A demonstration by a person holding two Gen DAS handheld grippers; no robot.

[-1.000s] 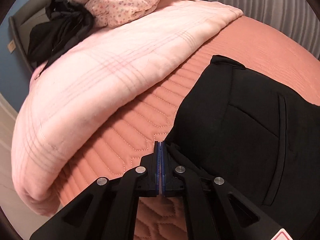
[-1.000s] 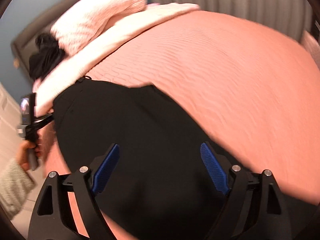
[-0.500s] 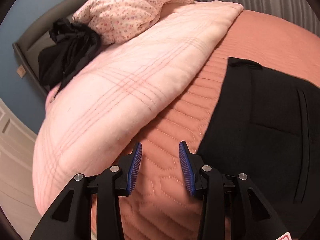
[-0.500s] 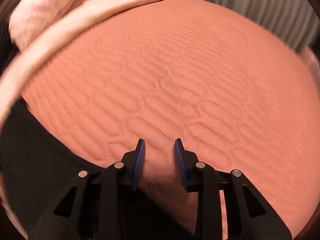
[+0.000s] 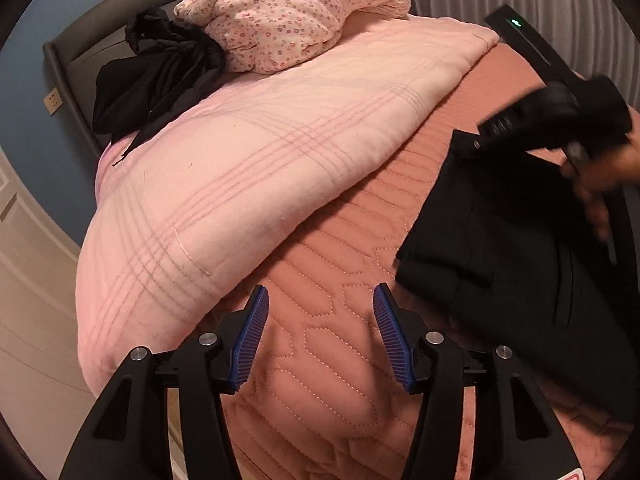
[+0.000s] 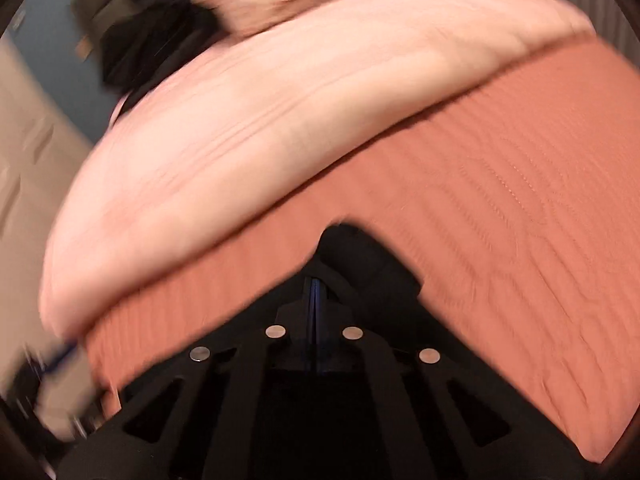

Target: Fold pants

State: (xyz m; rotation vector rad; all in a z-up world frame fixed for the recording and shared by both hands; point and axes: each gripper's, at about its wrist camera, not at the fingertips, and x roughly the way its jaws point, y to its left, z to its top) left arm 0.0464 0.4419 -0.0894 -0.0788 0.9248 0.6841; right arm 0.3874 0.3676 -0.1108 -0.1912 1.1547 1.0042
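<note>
Our left gripper (image 5: 320, 334) hangs with its blue-padded fingers (image 5: 251, 338) spread wide and nothing between them, over bare quilted bedspread (image 5: 320, 264) near the bed's near edge. The black pants (image 5: 520, 252) lie just to the right of it on the bedspread, apart from the fingers; their nearest corner sits a little beyond the right finger. The cloth shows a doubled layer along its left side, with a pocket seam running down the part toward the right rim of the view.

Our right gripper (image 6: 316, 296) has its pads pressed together, and black cloth of the pants (image 6: 368, 264) bunches up right at and beyond the tips. That view is smeared by motion, so it seems the pads pinch a fold of the pants, though we cannot make out the exact bite. In the left wrist view the same gripper (image 5: 560, 120) shows as a dark blurred shape over the far corner of the pants, with the hand (image 5: 608, 168) behind it.

A pale pink blanket (image 5: 248, 168) lies folded across the bed beyond the pants, toward the headboard (image 5: 76, 68). On it rest a flowered pillow (image 5: 296, 12) and a crumpled black garment (image 5: 160, 68), side by side and touching.
</note>
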